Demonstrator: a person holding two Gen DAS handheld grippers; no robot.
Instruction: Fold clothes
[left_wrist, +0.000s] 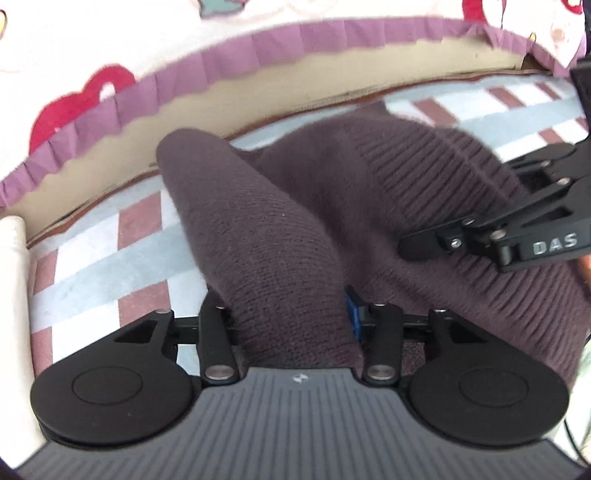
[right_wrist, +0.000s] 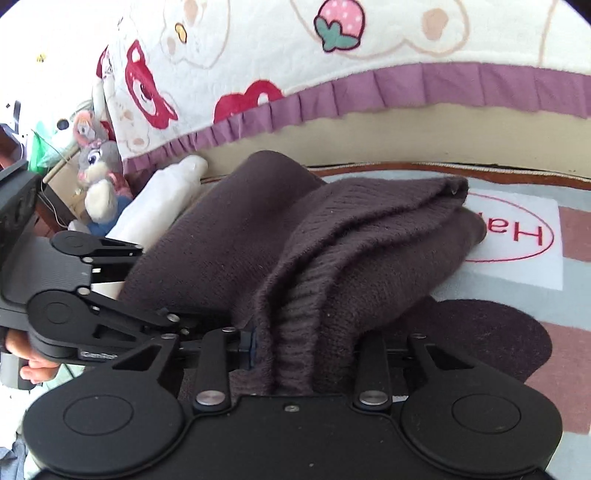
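A dark brown knit sweater (left_wrist: 277, 221) lies bunched on a checked rug (left_wrist: 140, 258). In the left wrist view a thick fold of it runs up between the jaws of my left gripper (left_wrist: 291, 317), which is shut on it. One of my right gripper's fingers (left_wrist: 424, 245) rests on the ribbed part at the right. In the right wrist view the sweater (right_wrist: 332, 236) is heaped, and its ribbed edge is pinched in my right gripper (right_wrist: 299, 343), shut on it. The left gripper's fingers (right_wrist: 159, 319) come in from the left, right beside it.
A bed side (right_wrist: 369, 136) with a purple-frilled cartoon blanket (right_wrist: 406, 85) bounds the rug at the back. White folded cloth (right_wrist: 162, 199) and plush toys (right_wrist: 96, 173) lie at the far left. A white rug patch with red letters (right_wrist: 517, 236) is at the right. A hand (right_wrist: 37, 365) holds the left gripper.
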